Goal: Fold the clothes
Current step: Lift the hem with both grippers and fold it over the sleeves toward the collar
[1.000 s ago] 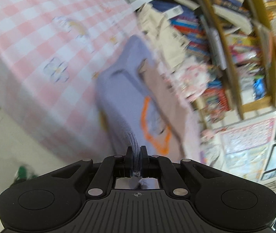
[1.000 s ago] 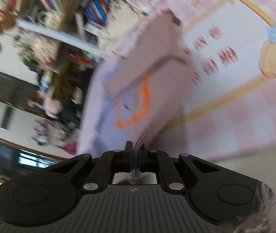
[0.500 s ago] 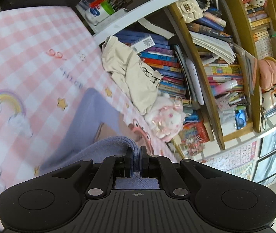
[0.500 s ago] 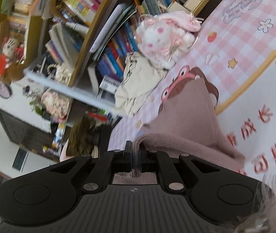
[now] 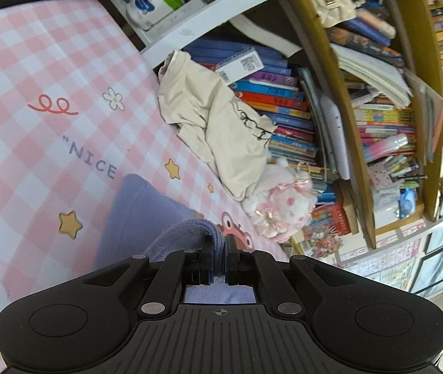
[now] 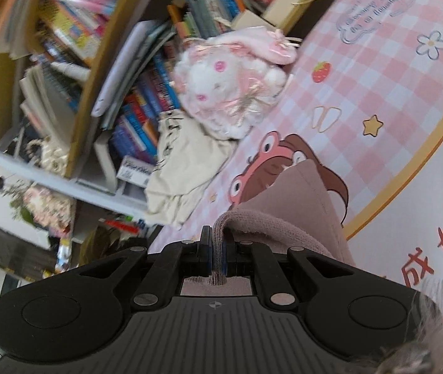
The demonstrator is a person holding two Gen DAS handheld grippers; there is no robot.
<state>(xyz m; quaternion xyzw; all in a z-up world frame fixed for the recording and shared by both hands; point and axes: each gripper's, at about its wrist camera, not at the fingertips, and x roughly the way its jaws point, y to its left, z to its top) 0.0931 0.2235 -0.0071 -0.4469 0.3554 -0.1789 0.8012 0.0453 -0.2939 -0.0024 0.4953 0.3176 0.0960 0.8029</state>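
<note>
1. Presently: left gripper (image 5: 220, 254), jaws closed on the garment (image 5: 134, 218) (lilac side), lying on the checked tablecloth (image 5: 34, 78).
2. Right gripper (image 6: 218, 257), jaws pinching its mauve edge.
3. Risk: uneven release would skew the fold; thin pinch may slip.

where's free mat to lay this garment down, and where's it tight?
Free: pink checked mat left of the purple sleeve, around the NICE print; also the white panel right of the mauve sleeve. Crowded: the far edge, with the cream shirt and plush toy against the books.
</note>
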